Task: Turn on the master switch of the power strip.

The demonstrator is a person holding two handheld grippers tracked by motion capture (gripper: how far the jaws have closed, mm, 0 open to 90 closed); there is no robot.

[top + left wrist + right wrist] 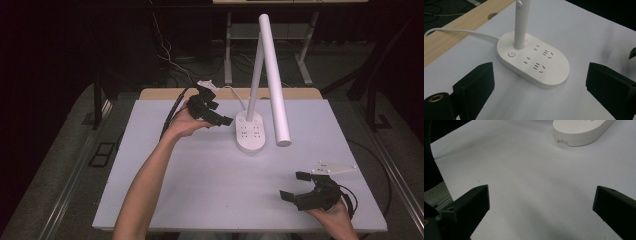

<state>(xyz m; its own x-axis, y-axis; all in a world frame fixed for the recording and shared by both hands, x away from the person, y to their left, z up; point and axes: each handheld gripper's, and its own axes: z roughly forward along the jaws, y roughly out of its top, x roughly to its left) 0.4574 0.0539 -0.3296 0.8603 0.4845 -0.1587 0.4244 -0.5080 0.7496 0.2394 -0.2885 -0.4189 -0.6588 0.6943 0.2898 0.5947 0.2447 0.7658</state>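
Two claws work over a white desk [210,185] in the high view. The left claw [216,114] sits left of centre in the upper half of the frame, held in a hand [182,122] whose bare forearm rises from the bottom edge; its jaws stand apart with nothing between them, and they point toward the lamp [260,85], just beside its base [250,132]. The base is an oval white block with socket slots on top, near the middle of the frame. A thin post rises from it, and a long white tube head slants down to the right of the post. A white cord [237,95] runs from the base toward the wooden strip at the desk's far edge. The right claw [295,186] is at the lower right, well apart from the lamp, jaws spread wide and empty, with a grey plate [334,168] on top.

In the left gripper view, the black jaws rise at lower left and lower right, wide apart, gripping nothing. The base [534,62] lies between and beyond them at centre, with a round button [511,54] beside the post [520,25]. The cord [459,32] trails to the upper left over the wood strip [454,37].

In the right gripper view, the jaws stand far apart at the bottom corners over bare desk [529,182]. One end of the base [581,131] shows at the upper right.
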